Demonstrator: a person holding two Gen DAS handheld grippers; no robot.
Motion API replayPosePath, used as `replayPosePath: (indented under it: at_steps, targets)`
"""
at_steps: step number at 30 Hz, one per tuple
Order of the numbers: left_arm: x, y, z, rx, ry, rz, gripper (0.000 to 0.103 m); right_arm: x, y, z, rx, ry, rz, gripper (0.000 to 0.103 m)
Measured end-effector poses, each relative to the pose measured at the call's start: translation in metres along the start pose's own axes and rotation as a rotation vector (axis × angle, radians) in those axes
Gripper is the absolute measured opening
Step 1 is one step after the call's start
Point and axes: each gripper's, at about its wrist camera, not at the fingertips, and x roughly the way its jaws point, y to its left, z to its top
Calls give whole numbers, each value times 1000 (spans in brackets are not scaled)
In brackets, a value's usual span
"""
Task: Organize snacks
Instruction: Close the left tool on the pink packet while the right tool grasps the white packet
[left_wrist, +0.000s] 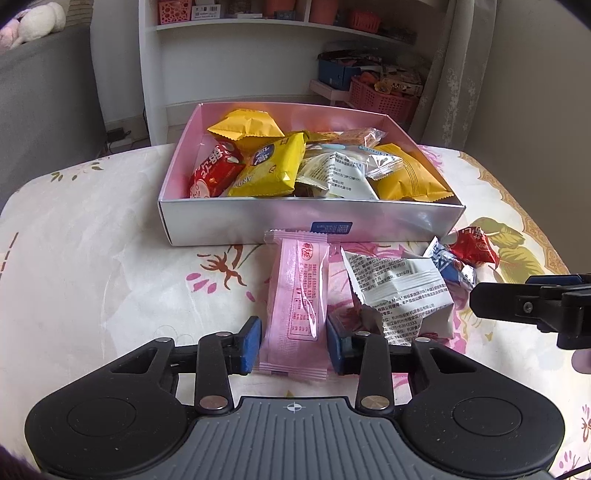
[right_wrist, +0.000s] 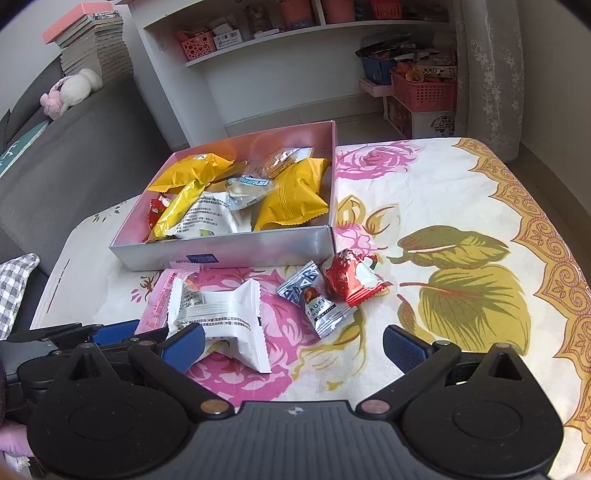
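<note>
In the right wrist view the white packet (right_wrist: 221, 314) covers most of the pink wafer bar (right_wrist: 157, 306); at lower left the left claw (right_wrist: 122, 332) is cut off.

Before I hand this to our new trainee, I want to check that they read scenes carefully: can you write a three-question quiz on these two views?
1. True or false: the pink snack bar lies between the fingers of the left gripper.
2. How many wrapped snacks lie on the tablecloth outside the box?
A. two
B. four
C. six
3. Fill in: the right gripper is ____, with nothing between its fingers.

Key
1. True.
2. B: the pink snack bar, the white packet, the blue-and-silver chocolate packet and the red packet.
3. open
</note>
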Motion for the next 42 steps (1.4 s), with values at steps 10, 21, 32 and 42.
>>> replayPosePath:
  at_steps: [10, 21, 32, 42]
  targets:
    - [-19, 32, -12, -23, 12, 9, 31, 18, 27, -4, -2, 56, 110, 96]
    - [-32, 62, -25, -1, 22, 33, 34, 49, 55, -7, 15, 104, 75, 91]
    - [-21, 51, -24, 13, 7, 58, 38, 55, 65, -8, -57, 49, -7, 78]
    - [-26, 48, -20, -32, 5, 54, 31, 47, 68, -8, -124, 35, -11, 56]
